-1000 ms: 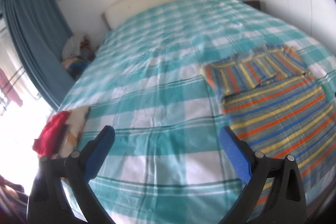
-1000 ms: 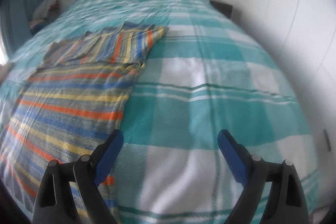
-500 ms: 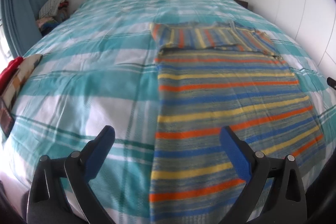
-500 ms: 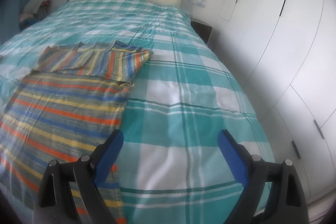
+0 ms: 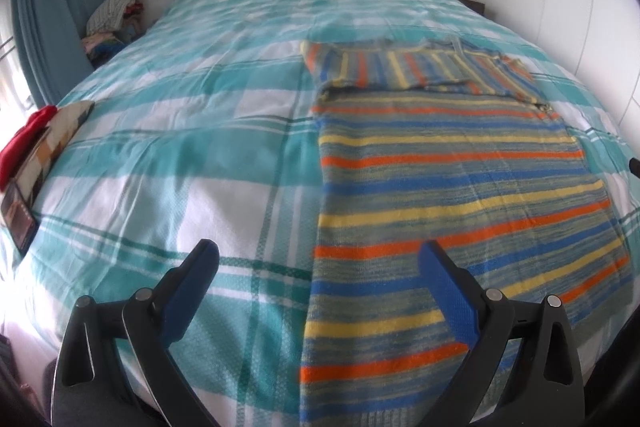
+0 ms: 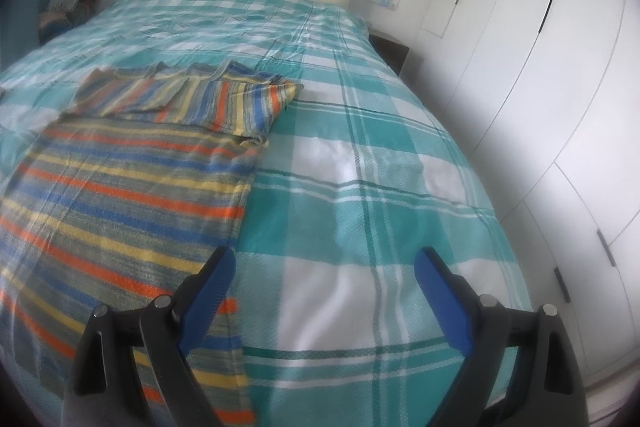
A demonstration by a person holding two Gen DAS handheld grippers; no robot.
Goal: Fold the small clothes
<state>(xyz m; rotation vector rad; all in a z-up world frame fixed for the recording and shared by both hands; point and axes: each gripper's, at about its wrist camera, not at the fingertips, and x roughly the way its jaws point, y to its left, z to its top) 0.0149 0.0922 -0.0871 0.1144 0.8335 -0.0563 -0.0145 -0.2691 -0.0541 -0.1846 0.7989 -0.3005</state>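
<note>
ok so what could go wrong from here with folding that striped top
1. The striped top has its sleeves already folded across the far end; a careless grab at the near hem could drag the whole piece and undo that fold.
2. Both the left gripper and the right gripper are open above the bed; closing too deep may pinch the checked bedspread along with the knit.
3. The near hem reaches the bed's edge, so it might slide off.

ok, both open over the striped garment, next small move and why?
Probably lower each hand-held gripper, left and right, onto the near hem corners of the striped garment. Both are open and empty; the garment lies flat on the bed, sleeves already folded across its top.
</note>
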